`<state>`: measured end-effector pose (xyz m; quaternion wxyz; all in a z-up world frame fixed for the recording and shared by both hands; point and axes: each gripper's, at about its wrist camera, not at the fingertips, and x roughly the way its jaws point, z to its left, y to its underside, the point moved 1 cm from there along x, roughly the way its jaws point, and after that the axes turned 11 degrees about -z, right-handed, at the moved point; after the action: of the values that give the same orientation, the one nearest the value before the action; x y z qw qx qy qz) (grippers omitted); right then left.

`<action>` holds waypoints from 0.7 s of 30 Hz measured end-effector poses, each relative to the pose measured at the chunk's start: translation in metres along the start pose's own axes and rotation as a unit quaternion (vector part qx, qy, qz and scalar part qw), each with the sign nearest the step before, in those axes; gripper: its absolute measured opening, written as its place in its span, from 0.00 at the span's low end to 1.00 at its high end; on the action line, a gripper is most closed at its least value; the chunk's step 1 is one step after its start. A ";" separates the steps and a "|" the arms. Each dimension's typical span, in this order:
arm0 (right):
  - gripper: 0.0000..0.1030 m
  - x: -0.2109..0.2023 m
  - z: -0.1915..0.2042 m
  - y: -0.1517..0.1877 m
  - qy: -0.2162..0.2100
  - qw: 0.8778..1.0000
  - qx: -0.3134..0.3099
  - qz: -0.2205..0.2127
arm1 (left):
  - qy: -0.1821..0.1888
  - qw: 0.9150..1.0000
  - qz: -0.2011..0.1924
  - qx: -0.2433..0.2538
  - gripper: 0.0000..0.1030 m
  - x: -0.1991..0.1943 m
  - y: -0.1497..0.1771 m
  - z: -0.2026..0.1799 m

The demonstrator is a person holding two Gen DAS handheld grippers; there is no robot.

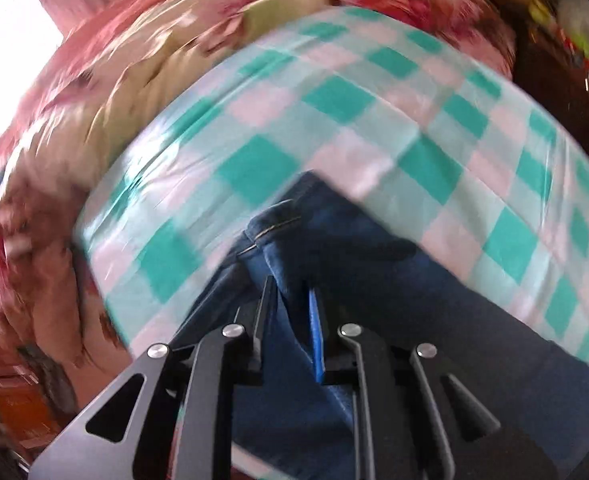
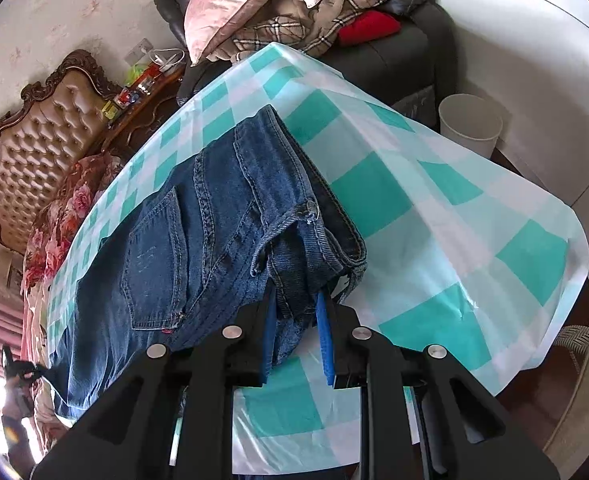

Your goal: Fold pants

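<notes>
Blue denim pants (image 2: 198, 220) lie on a table covered with a teal and white checked cloth (image 2: 434, 216). The waistband end with a back pocket faces the right wrist view. My right gripper (image 2: 296, 308) is shut on the waistband corner of the pants, blue pads on both sides of the denim. In the blurred left wrist view, my left gripper (image 1: 290, 296) is shut on a fold of the pants (image 1: 290, 236) near a seam, above the checked cloth (image 1: 334, 120).
A floral quilt (image 1: 114, 80) lies beyond the table's far side. A dark sofa (image 2: 394, 52) piled with pillows and clothes stands behind the table. A white bin (image 2: 470, 124) stands on the floor at right. A tufted headboard (image 2: 42, 136) is at left.
</notes>
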<state>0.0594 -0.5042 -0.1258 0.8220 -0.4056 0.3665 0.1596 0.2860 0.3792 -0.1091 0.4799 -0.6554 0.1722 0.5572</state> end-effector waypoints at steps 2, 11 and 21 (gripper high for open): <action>0.19 0.000 0.000 -0.001 -0.003 1.000 -0.002 0.000 | 0.037 0.997 0.011 -0.062 0.14 -0.008 0.011 0.036; 0.21 -0.001 -0.001 -0.002 -0.009 1.000 0.006 0.006 | 0.169 0.957 0.053 -0.231 0.42 0.022 0.059 0.095; 0.19 0.008 -0.008 -0.011 -0.045 0.998 0.048 0.014 | 0.189 0.955 0.038 -0.226 0.03 0.022 0.048 0.086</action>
<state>0.0673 -0.5179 -0.1293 0.8540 -0.3530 0.3417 0.1713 0.2078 0.4336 -0.1431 0.2565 -0.8332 0.1544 0.4649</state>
